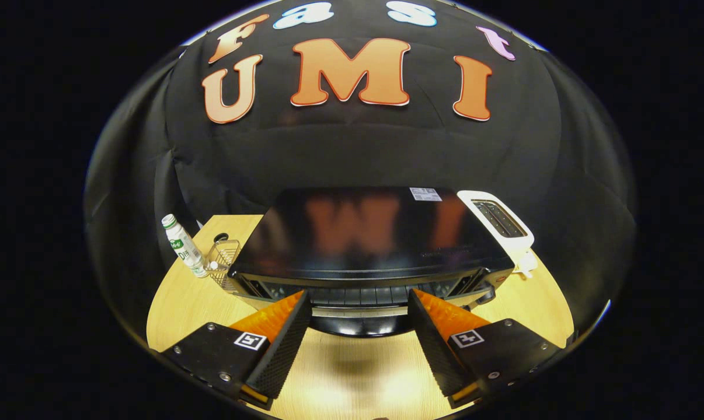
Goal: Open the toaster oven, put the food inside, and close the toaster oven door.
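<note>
Gripper (361, 326) fingers wide apart, holding nothing, just above oven (369, 245) mid-table. Door handle (361, 315) sits between fingertips at near edge: rigid, glossy, prob. slippery; hinged door likely stiff, so take handle centre.

The camera rides on the hand-held gripper (361, 303) and looks forward along its two open fingers, seen low in the picture. It sits above the worktop (352, 379) and looks a bit down at the toaster oven (369, 245), which is close ahead in the middle of the picture.
</note>
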A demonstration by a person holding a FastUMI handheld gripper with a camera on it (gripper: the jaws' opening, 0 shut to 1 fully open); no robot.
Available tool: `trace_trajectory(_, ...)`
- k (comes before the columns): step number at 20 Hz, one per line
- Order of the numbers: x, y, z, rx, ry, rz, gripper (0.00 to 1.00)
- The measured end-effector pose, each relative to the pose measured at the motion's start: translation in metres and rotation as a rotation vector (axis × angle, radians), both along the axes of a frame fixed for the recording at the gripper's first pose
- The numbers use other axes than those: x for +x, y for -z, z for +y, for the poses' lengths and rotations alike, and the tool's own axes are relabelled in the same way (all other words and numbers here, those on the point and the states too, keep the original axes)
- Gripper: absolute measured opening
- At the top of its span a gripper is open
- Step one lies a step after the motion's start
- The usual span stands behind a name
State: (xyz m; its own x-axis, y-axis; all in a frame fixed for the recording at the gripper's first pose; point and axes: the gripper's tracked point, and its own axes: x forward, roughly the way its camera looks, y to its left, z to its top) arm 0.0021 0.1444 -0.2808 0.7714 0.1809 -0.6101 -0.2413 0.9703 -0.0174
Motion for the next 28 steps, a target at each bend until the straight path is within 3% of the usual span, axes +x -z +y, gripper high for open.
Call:
trace_trajectory(13,-0.077,0.034,-0.026,-0.008,-0.004,0.098,0.99)
trace_trajectory(28,-0.122,0.093,-0.049,0.002,0.026,0.197,0.99)
